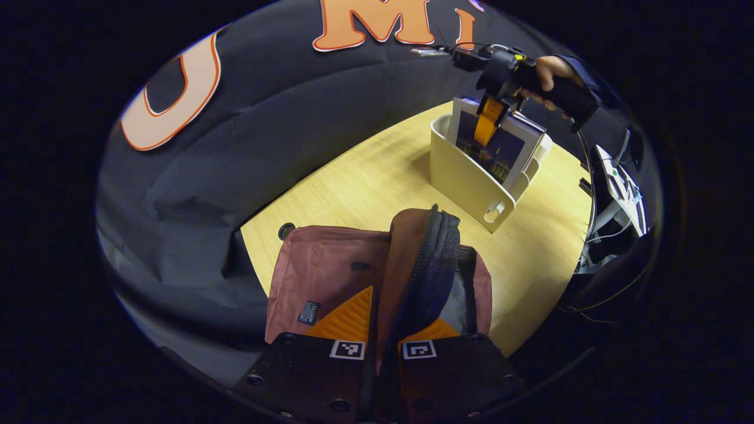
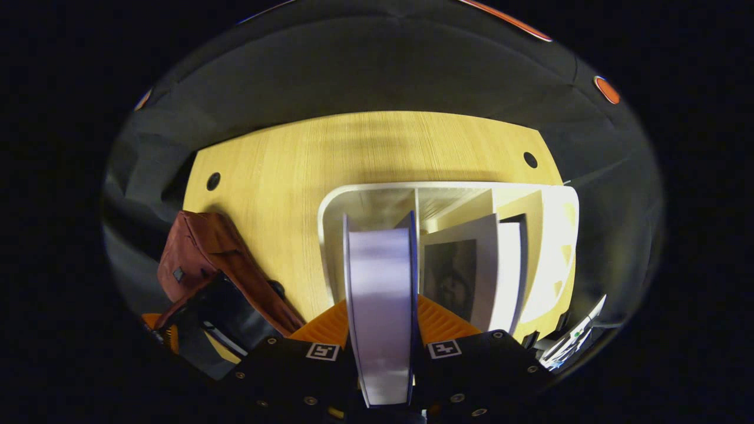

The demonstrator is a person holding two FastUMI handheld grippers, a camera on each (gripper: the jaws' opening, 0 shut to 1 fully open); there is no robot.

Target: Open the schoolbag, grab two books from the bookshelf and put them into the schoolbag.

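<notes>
- Left gripper (image 1: 381, 330) nearest in the left gripper view, narrow, its orange fingers (image 1: 347, 321) pinching the upright flap of the schoolbag (image 1: 330, 277) on either side.
- Schoolbag lying flat on the tabletop (image 1: 365, 182), reddish-brown, unzipped, dark zipper edge and dark lining exposed along the lifted flap.
- Farther across the tabletop, well apart from the schoolbag: white bookshelf (image 1: 471, 182), an open-topped box with a cut-out handle in its near end, books standing inside.
- Above the bookshelf in the left gripper view: right gripper (image 1: 489, 123), held by a hand (image 1: 548, 73), one orange finger laid down the dark cover of the book (image 1: 500, 147).
- In the right gripper view, right gripper (image 2: 383, 330) closed on the book (image 2: 382, 306), orange fingers (image 2: 442, 321) pressed to both covers, pale page edge facing the camera, blurred.
- Book upright in the left compartment of the bookshelf (image 2: 336, 200); whether raised off the bottom cannot be told.
- Just beside it, past the divider: second book (image 2: 471, 271) with a dark picture on its cover, leaning, more pale sheets behind.
- Off to the left in the right gripper view: schoolbag (image 2: 200, 247) on the tabletop (image 2: 283, 176), the left gripper's black body (image 2: 224, 318) at its near edge.
</notes>
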